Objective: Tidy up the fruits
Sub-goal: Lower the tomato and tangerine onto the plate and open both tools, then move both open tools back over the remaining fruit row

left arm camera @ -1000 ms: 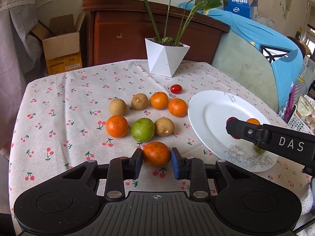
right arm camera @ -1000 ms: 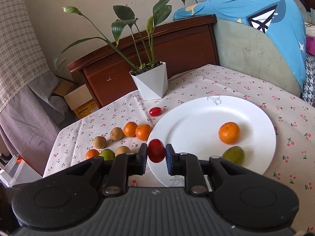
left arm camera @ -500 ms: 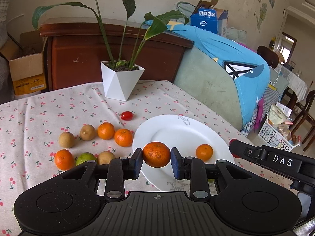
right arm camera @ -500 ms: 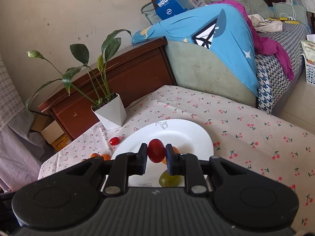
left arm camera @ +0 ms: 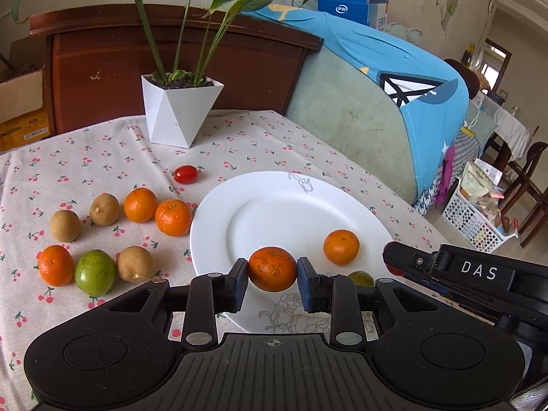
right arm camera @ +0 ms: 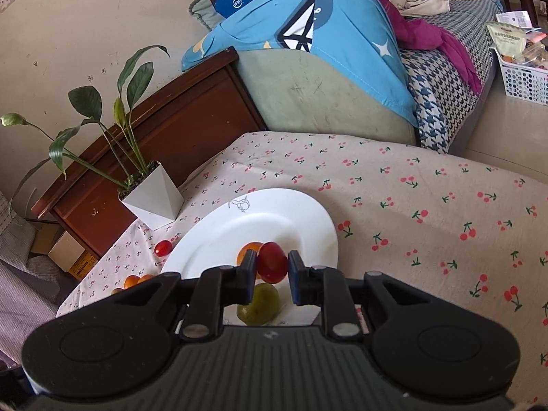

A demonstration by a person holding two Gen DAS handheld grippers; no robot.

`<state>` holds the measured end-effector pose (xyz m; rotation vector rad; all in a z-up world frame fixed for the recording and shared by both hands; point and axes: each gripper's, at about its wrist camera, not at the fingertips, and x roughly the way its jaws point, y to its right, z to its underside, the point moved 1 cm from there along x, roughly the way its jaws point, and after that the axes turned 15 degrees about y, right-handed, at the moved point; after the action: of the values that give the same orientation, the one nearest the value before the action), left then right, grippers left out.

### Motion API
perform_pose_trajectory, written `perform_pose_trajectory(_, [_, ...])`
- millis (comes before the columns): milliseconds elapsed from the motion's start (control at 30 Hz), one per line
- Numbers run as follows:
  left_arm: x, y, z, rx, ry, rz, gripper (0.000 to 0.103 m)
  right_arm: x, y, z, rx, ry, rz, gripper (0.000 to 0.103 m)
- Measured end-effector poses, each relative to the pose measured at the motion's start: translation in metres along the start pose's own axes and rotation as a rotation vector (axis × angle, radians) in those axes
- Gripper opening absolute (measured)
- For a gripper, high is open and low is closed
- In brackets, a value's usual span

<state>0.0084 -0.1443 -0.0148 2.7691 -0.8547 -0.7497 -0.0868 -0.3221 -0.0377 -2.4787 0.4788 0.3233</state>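
My left gripper (left arm camera: 273, 279) is shut on an orange mandarin (left arm camera: 272, 269) and holds it above the near part of the white plate (left arm camera: 274, 191). My right gripper (right arm camera: 272, 275) is shut on a red cherry tomato (right arm camera: 271, 262) above the same plate (right arm camera: 301, 212); it also shows in the left wrist view (left arm camera: 388, 253). On the plate lie a mandarin (left arm camera: 341, 247) and a green fruit (right arm camera: 259, 304). On the cloth to the left are several mandarins, brown fruits and a green fruit (left arm camera: 95, 272). Another cherry tomato (left arm camera: 185, 174) lies near the plate.
A white pot with a plant (left arm camera: 179, 113) stands at the back of the table. A wooden cabinet (left arm camera: 171, 65) and a sofa under a blue cover (left arm camera: 394, 78) are behind. The table's right edge (right arm camera: 479, 167) drops to the floor.
My left gripper lifted the mandarin off the cloth and carried it right, over the plate. My right gripper rose and tilted with the tomato still in it.
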Motion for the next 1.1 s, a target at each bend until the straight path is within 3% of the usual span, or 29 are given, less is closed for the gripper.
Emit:
perform_pose_trajectory(200, [-0.002, 0.004, -0.002, 0.006, 0.008, 0.015, 0.034, 0.0, 0.001, -0.001, 0.017, 0.006, -0.01, 0.023])
perform_pose_trajectory(267, [-0.005, 0.006, -0.004, 0.005, 0.017, 0.013, 0.047, -0.001, 0.001, -0.001, 0.026, 0.007, -0.01, 0.024])
perform_pose_trajectory(400, [-0.013, 0.005, -0.012, 0.005, 0.038, -0.002, 0.052, -0.003, -0.003, -0.003, 0.019, 0.013, -0.02, 0.026])
perform_pose_trajectory(467, [-0.018, 0.003, -0.016, 0.003, 0.041, -0.026, 0.065, -0.004, -0.007, -0.003, -0.003, 0.018, -0.026, 0.028])
perform_pose_trajectory(1100, [-0.076, -0.066, -0.036, -0.033, 0.069, -0.214, 0.07, -0.016, -0.052, 0.013, -0.11, -0.031, -0.176, 0.033])
